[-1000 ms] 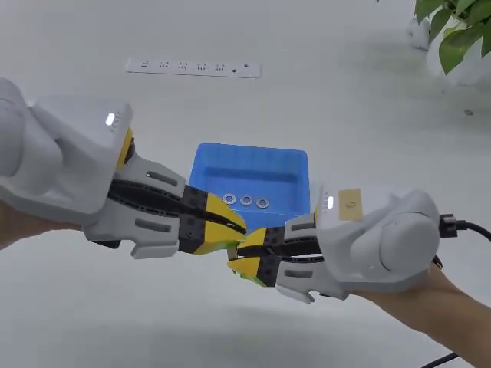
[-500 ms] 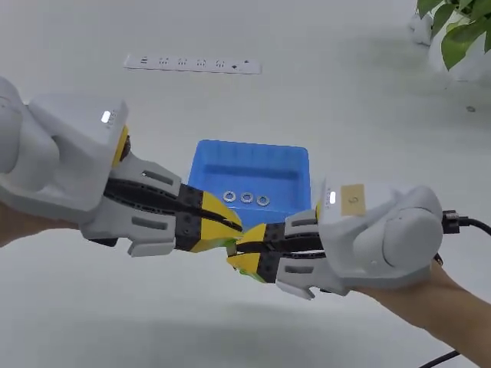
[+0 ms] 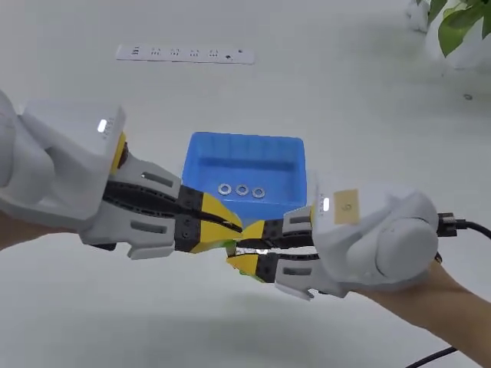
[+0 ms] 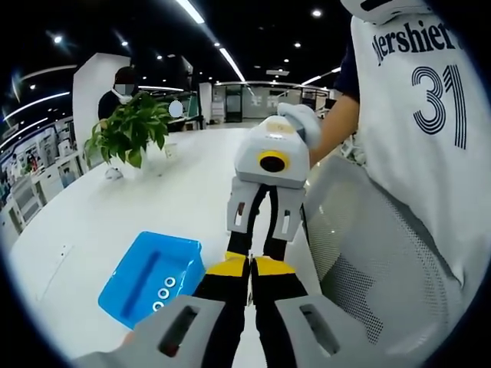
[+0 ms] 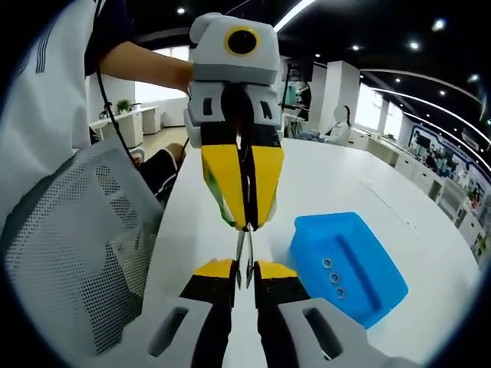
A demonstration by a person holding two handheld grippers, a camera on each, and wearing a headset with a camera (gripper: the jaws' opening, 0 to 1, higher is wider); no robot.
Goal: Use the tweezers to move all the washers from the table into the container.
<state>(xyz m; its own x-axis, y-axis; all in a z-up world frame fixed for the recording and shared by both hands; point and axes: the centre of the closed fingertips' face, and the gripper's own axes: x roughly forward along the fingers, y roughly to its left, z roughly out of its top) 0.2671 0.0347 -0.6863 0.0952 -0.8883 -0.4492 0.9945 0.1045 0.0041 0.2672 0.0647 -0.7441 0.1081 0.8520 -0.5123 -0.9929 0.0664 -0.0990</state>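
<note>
Holding tip to tip, my two tools have not moved this last second; only my view shifted. The left hand-held gripper [image 3: 230, 230] clamps the tweezers [image 5: 244, 257]. The right hand-held gripper [image 3: 249, 247] sits narrow around their tips, and I cannot tell whether it grips. Three washers [image 3: 242, 190] lie in the blue container [image 3: 207, 157], so I read this as a handover. White counter [image 3: 345, 100], power strip [image 3: 184, 54], plant [image 3: 460, 23], open office.

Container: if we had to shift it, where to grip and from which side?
Likely the far wall of the container, mid-span, from above, one jaw inside and one outside. It's an open tray with thin upright walls, and looks too wide to span. The washers lie in a row toward the near side, so the far rim keeps clear.
</note>
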